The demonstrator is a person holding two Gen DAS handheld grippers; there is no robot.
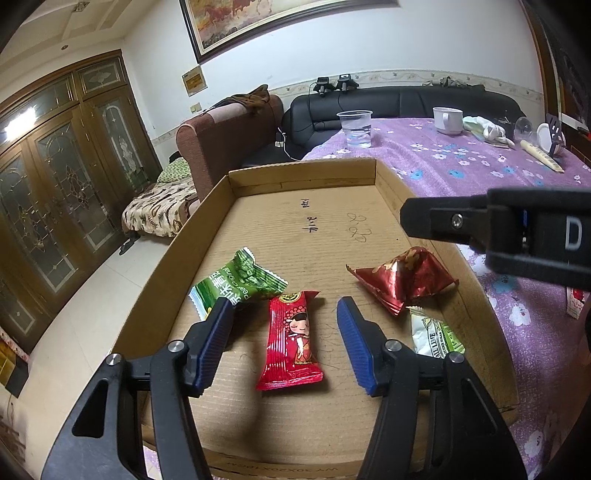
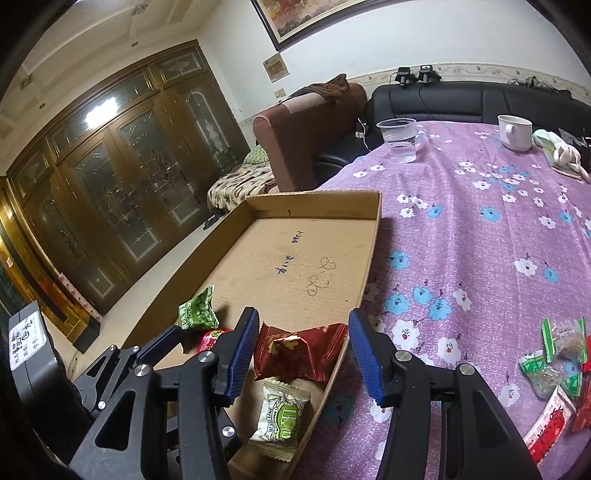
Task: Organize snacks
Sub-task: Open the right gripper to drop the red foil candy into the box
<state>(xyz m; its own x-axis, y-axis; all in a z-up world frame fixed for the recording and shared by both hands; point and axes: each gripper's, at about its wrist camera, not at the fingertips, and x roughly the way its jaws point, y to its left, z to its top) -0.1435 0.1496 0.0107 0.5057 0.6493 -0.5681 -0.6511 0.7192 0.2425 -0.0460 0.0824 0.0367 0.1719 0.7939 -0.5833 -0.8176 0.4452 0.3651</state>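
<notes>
Four snacks lie in the cardboard tray (image 1: 207, 206). My left gripper (image 1: 284, 328) hangs released over the red packet (image 1: 291, 341); my right gripper (image 2: 303, 354) is spread, empty. Risk: loose packets (image 2: 554, 365) on the tablecloth (image 2: 480, 229) get overlooked.

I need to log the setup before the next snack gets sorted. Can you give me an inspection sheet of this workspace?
Surface: purple floral tablecloth.
Job's things: cardboard tray holds green pea packet, red cartoon packet, dark red foil packet, white-green candy; loose snacks outside on the cloth.
Clutter: plastic cup, white mug, crumpled cloth.
Grippers: left tongs open around the red cartoon packet; right tongs open, empty.
Cables: one by the black sofa.
Surroundings: wooden doors, framed painting.
</notes>
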